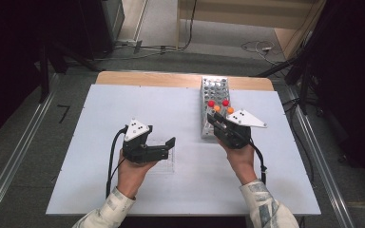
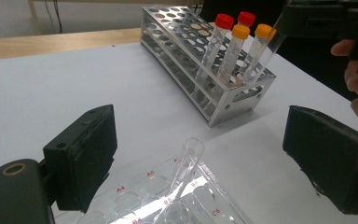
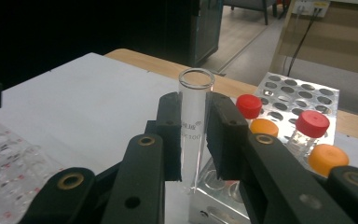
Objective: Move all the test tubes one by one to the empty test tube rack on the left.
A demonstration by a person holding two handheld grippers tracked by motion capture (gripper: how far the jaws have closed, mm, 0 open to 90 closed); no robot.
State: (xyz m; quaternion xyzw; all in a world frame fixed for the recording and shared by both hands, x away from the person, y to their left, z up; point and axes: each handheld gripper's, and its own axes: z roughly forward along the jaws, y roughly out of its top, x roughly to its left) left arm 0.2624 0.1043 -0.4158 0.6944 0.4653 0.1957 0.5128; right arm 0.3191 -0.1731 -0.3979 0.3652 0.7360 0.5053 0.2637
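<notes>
Clamping an open glass tube (image 3: 195, 126) upright in the right gripper (image 3: 193, 140) just above the near end of the rack (image 3: 303, 91), presumably for carrying mouth-up, while keeping the left gripper (image 2: 200, 154) spread wide around another tube (image 2: 186, 161) resting in the well plate (image 2: 168, 205).

Your left gripper (image 1: 170, 144) is a black block with two thick, square-edged jaws faced in dark foam-like pads (image 2: 93, 156), brass-ringed screw holes in its links, and a grey three-cornered plate dotted with small black marks on top; a black cable (image 1: 110, 159) runs from it back along your forearm. Your right gripper (image 1: 215, 120), on the other side of the left gripper, has the same black build, brass-ringed holes (image 3: 146, 140), grey dotted plate and black cable. You wear pale sleeves (image 1: 108, 209) with a faint grey pattern, cuffs ending at the wrists.
</notes>
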